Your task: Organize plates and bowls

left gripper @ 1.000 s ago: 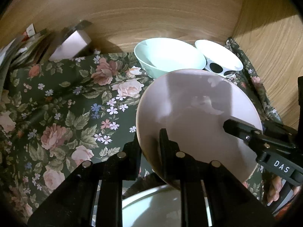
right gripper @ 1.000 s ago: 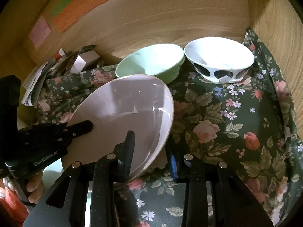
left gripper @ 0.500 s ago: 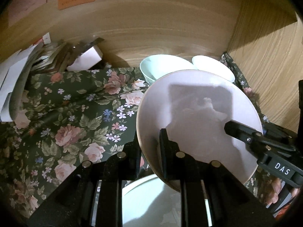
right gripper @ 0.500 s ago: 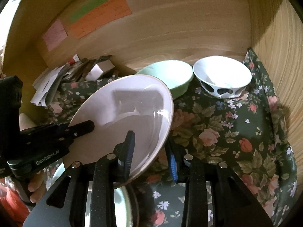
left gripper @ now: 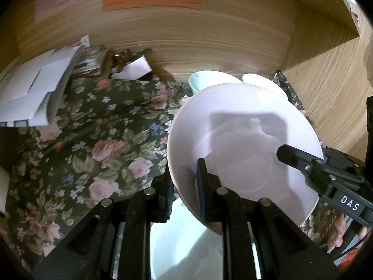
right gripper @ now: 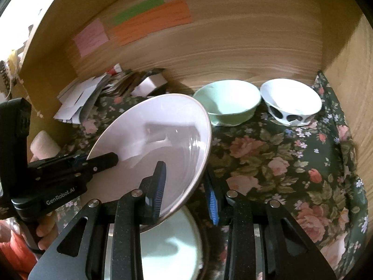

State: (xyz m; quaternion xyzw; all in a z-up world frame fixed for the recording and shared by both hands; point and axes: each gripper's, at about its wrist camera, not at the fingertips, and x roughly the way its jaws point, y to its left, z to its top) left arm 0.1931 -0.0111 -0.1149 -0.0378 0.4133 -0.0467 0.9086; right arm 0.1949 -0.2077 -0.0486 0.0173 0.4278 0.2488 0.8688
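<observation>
open floral cloth (right gripper: 291, 163) lies right of the pink plate (right gripper: 158, 140). two bowls (right gripper: 228, 102) block the back wall. papers (left gripper: 35, 93) crowd the left corner.

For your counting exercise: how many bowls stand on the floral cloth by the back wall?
2: a mint green bowl on the left and a white bowl with dark spots beside it on the right.

Your pink plate (left gripper: 244, 144) hides most of the green bowl (left gripper: 209, 78) and white bowl (left gripper: 261, 81) behind it, and the pale plate (right gripper: 177, 245) below is cut off by the edge.
</observation>
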